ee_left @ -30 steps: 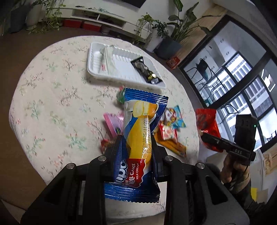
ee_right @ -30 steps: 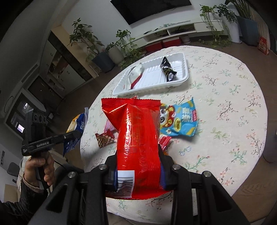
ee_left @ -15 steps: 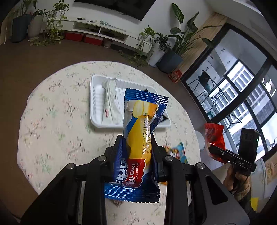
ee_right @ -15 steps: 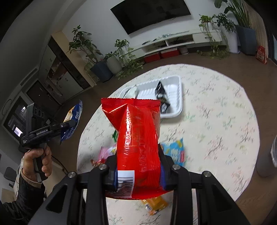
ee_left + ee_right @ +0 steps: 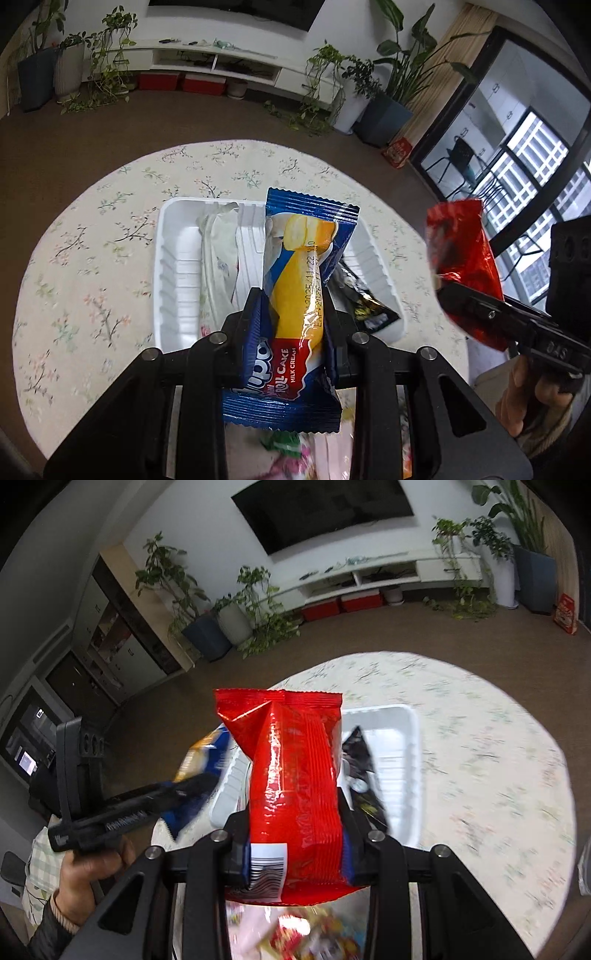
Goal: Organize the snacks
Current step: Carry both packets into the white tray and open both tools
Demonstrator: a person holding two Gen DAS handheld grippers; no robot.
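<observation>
Both grippers have risen over the white tray [image 5: 173, 266] mid-counter, left gripper [image 5: 291, 314] clenching the roll cake [image 5: 303, 280], right gripper [image 5: 295, 812] clenching the red bag [image 5: 295, 775]; releasing high risks bouncing out.

The white tray [image 5: 173, 266] on the round table [image 5: 92, 258] has free room in its left part and along its far edge. A pale wrapper [image 5: 218, 266] lies lengthwise in the tray, left of the middle, and a dark packet [image 5: 364, 302] takes the right near corner. Between these two is a bare strip, partly hidden by the blue cake pack [image 5: 299, 295]. The table surface to the left of the tray and behind it is bare cloth. At the near edge of the table, loose snack packs [image 5: 317, 938] are in a blurred heap. The red bag [image 5: 465, 266] hangs beside the tray's right side.
</observation>
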